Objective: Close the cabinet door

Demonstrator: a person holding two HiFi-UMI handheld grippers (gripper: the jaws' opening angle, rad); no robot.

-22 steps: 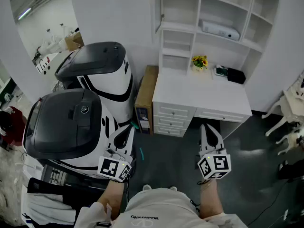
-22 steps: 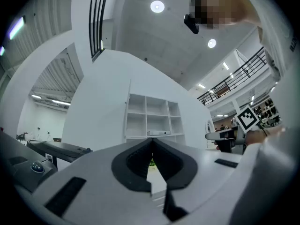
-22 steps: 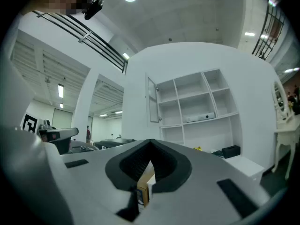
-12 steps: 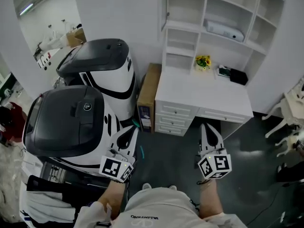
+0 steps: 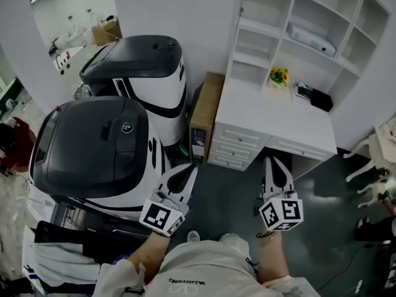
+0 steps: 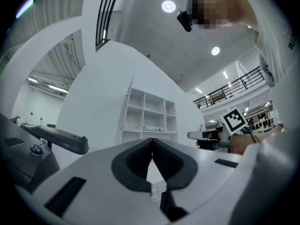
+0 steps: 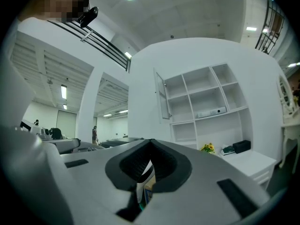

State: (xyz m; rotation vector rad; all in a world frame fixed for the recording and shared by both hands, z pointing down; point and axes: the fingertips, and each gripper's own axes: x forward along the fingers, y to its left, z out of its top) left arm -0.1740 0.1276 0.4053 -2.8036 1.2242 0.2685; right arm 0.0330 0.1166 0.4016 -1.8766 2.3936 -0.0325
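The left gripper (image 6: 151, 142) is holding its jaws pressed together at the tips, with nothing between the pads. The right gripper (image 7: 150, 142) is likewise keeping its jaws closed on nothing. Each gripper is carrying its marker cube toward the person, and both are pointing forward, side by side but apart, over the dark floor (image 5: 232, 190).

The right gripper is hovering just in front of the white desk (image 5: 272, 119), near its drawers (image 5: 232, 152). The left gripper is hovering beside a large black-and-white machine (image 5: 93, 147); a second such machine (image 5: 145, 73) is standing behind it. A brown cardboard box (image 5: 207, 113) is standing on edge between the rear machine and the desk.

A white shelf unit (image 5: 297, 30) is rising from the back of the desk. The cabinet door (image 7: 161, 96) is hanging ajar at the unit's upper left corner, well apart from both grippers. Yellow flowers (image 5: 279, 76) and a black box (image 5: 322, 99) are sitting on the desktop.
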